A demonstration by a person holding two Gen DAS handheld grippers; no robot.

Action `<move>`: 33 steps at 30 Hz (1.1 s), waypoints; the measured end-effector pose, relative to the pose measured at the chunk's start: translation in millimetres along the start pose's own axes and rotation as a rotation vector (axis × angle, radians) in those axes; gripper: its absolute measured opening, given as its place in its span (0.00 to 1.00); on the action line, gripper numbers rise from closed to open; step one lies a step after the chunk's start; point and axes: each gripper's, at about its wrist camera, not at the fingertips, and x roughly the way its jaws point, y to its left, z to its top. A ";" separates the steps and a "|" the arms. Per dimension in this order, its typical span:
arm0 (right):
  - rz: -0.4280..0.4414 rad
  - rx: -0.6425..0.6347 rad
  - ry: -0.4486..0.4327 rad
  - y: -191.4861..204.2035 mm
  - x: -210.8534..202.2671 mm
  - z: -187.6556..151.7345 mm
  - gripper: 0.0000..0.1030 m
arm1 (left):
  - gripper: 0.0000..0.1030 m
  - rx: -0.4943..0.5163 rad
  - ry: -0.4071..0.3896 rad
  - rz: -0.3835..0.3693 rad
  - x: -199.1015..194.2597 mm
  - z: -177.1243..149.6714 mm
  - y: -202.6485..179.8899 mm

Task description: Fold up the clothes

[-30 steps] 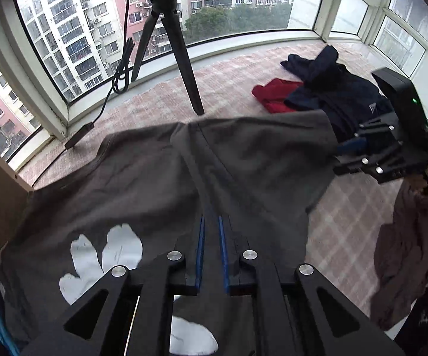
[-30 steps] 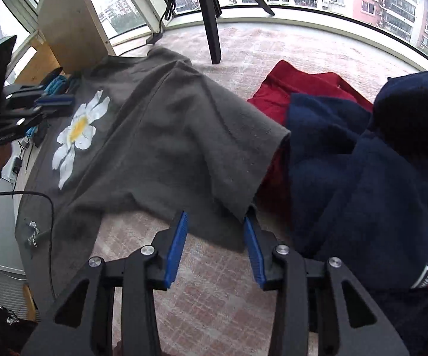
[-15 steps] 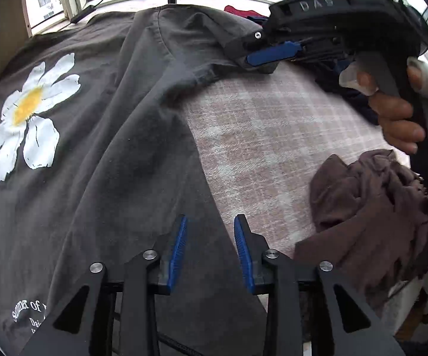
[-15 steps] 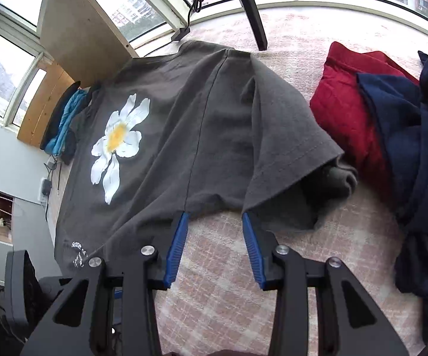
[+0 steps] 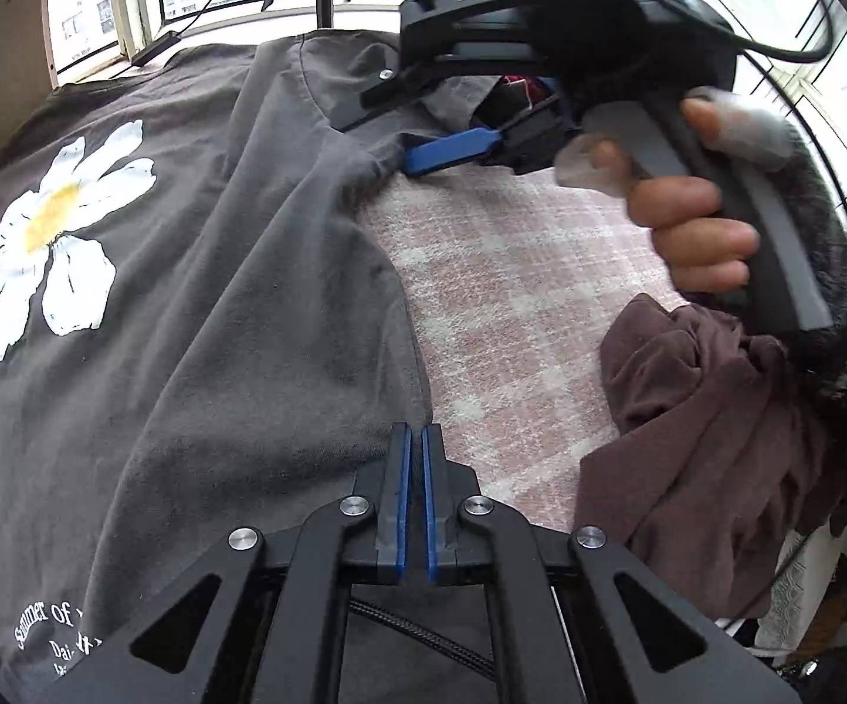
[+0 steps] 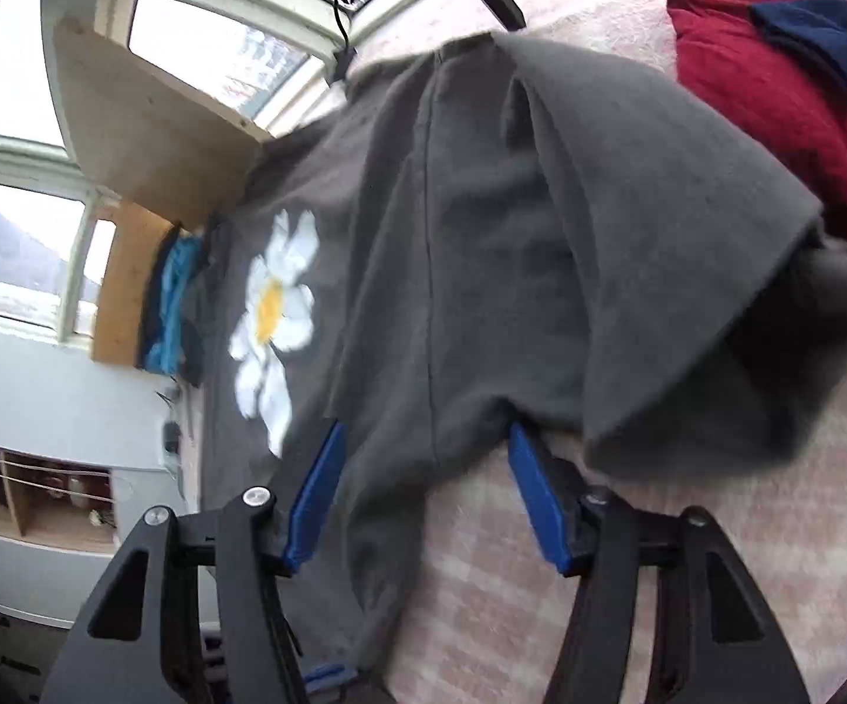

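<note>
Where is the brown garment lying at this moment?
In the left wrist view the brown garment lies crumpled at the right on the checked cover, apart from the grey T-shirt and below the hand holding the right gripper.

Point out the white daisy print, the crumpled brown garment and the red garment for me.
white daisy print (image 5: 54,234), left wrist view, yellow centre.
crumpled brown garment (image 5: 693,440), left wrist view, bunched middle.
red garment (image 6: 775,94), right wrist view, upper surface.

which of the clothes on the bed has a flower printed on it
The dark grey T-shirt, spread flat, with a white daisy on it. The brown garment, red garment and navy garment show no print.
</note>
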 end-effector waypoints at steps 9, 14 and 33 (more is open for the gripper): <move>-0.260 -0.170 -0.060 17.3 9.2 7.1 0.01 | 0.06 -0.053 0.083 -0.202 14.6 -4.9 9.5; -0.303 -0.179 -0.083 27.6 -11.1 4.1 0.09 | 0.09 -0.083 0.050 -0.317 -25.9 -17.0 12.0; -0.243 -0.009 -0.287 130.3 -128.8 -327.2 0.30 | 0.15 -0.357 -0.057 0.056 -240.9 -269.6 292.4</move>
